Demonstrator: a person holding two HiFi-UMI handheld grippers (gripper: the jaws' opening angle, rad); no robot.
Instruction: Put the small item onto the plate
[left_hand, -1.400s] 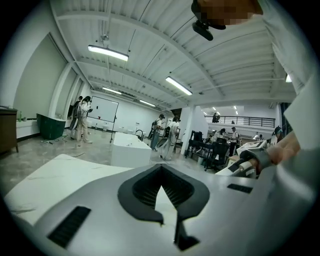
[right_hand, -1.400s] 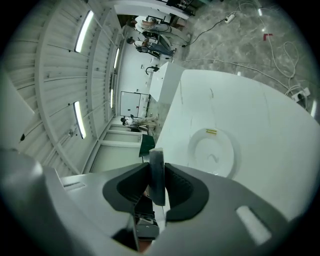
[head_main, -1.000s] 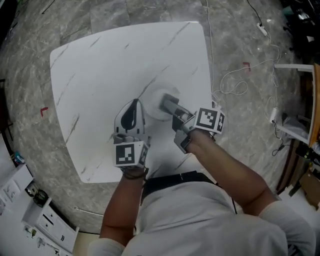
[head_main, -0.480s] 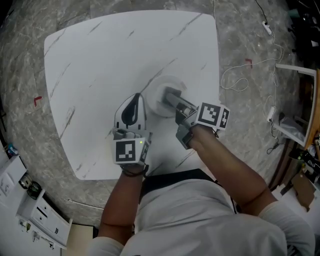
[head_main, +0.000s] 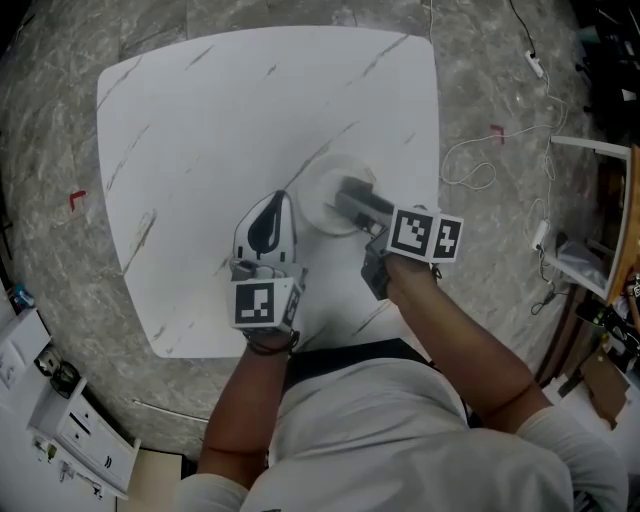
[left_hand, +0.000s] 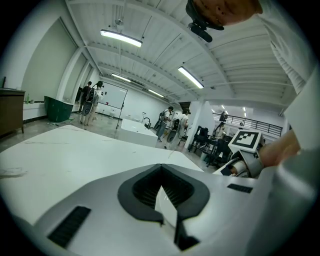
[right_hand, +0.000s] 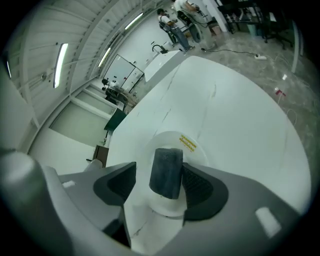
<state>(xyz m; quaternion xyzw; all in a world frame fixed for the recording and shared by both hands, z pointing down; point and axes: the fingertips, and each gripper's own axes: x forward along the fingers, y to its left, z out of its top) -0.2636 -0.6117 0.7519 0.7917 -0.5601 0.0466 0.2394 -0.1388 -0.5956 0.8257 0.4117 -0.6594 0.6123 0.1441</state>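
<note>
Right tongs: I am holding my right tongs (right_hand: 161, 175) tilted down over the plate (head_main: 318, 190). Their jaws have just been opening and are now standing wide, with the block between them but not squeezed.
Block: the small dark grey block (right_hand: 167, 170) is sitting on the plate, near its middle. It is lying close against the pad at the right of the right gripper view, and a clear gap is showing on its other side. Whether it is touching that nearer pad, I cannot tell.
Plate: the round white plate is resting on the table (head_main: 220, 110), toward the side nearest me. A small yellow label (right_hand: 188, 143) is showing near its far rim.
Left tongs: I am keeping my left tongs (head_main: 280, 200) low over the table, just beside the plate on its left. Their jaws are closed with the tips meeting, and they are gripping nothing.
Marker cubes: one (head_main: 425, 235) is riding on the right tongs above my wrist, and the other (head_main: 262, 303) is riding on the left.
Table: it is white with thin grey streaks and rounded corners, and it is standing on a grey marbled floor (head_main: 60, 120).
Surroundings: a white cable (head_main: 470, 170) is trailing on the floor to the right of the table. People (left_hand: 90, 102) are standing far off in the hall.
</note>
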